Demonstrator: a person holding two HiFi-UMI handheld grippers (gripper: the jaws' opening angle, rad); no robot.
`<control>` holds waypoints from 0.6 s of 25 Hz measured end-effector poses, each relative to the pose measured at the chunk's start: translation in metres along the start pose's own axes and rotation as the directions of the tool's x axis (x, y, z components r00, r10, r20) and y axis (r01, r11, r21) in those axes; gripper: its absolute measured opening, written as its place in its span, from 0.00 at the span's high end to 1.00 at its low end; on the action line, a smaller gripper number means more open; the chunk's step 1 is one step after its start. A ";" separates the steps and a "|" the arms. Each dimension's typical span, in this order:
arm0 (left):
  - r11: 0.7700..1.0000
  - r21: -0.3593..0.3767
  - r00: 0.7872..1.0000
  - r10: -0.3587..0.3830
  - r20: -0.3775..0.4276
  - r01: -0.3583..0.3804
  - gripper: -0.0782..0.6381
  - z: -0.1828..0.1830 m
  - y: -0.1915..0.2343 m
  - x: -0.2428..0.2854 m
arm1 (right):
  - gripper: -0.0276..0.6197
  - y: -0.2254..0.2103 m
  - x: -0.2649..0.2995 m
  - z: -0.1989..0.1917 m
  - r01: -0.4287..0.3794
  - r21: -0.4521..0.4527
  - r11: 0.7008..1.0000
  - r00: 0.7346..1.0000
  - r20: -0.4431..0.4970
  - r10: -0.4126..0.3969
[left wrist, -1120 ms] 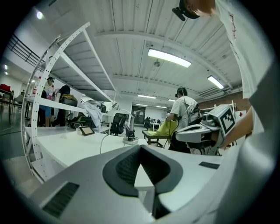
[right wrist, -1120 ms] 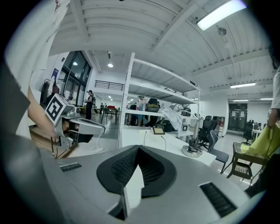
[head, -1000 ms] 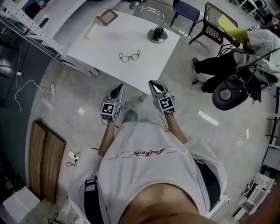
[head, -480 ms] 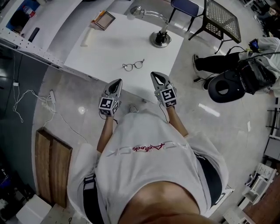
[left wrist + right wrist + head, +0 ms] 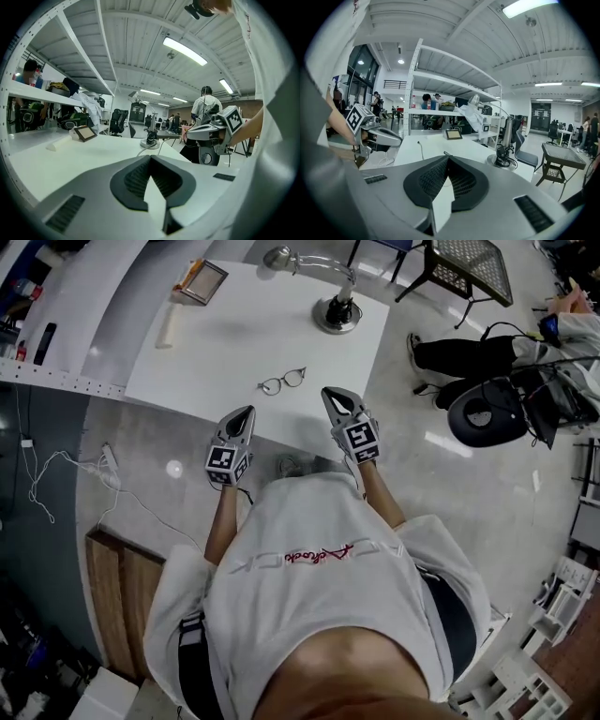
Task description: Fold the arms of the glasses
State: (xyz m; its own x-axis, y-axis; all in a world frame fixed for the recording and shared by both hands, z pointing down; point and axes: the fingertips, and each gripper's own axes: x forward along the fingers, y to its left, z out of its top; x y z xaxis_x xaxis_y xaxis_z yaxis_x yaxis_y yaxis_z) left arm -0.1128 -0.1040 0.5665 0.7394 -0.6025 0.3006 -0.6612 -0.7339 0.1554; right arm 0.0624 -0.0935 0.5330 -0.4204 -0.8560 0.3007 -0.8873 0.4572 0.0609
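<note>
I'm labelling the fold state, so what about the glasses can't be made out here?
- Head view: glasses too small; arms open or folded unclear.
- Left gripper view: left gripper covers the near table; glasses not identifiable.
- Right gripper view: right gripper does likewise.

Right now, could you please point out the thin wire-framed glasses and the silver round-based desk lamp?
Thin wire-framed glasses [image 5: 282, 382], head view, bridge between the lenses.
Silver round-based desk lamp [image 5: 337, 317], head view, its base.

Left gripper [image 5: 243, 418] and right gripper [image 5: 337, 397] held forward, jaws seemingly together, empty.
</note>
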 end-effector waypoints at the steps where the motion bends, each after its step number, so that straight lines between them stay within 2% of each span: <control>1: 1.000 -0.002 1.000 -0.003 -0.011 0.003 0.86 -0.002 0.001 0.002 | 0.97 -0.001 0.003 -0.002 -0.004 0.002 1.000 1.000 -0.007 0.004; 8: 0.999 -0.038 0.999 0.025 -0.041 -0.026 0.86 -0.013 0.008 0.016 | 0.97 -0.011 0.024 -0.012 -0.080 0.005 0.997 0.996 -0.039 0.080; 15: 0.990 -0.089 0.993 0.103 -0.050 -0.107 0.86 -0.014 0.017 0.028 | 0.97 -0.026 0.052 -0.014 -0.159 0.018 0.987 0.986 -0.045 0.160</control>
State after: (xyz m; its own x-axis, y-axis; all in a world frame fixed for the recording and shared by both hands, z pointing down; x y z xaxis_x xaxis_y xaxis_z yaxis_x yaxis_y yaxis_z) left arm -0.1051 -0.1288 0.5912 0.6603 -0.6583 0.3613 -0.7451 -0.6346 0.2053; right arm 0.0661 -0.1467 0.5602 -0.5478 -0.7603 0.3492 -0.8123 0.5832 -0.0045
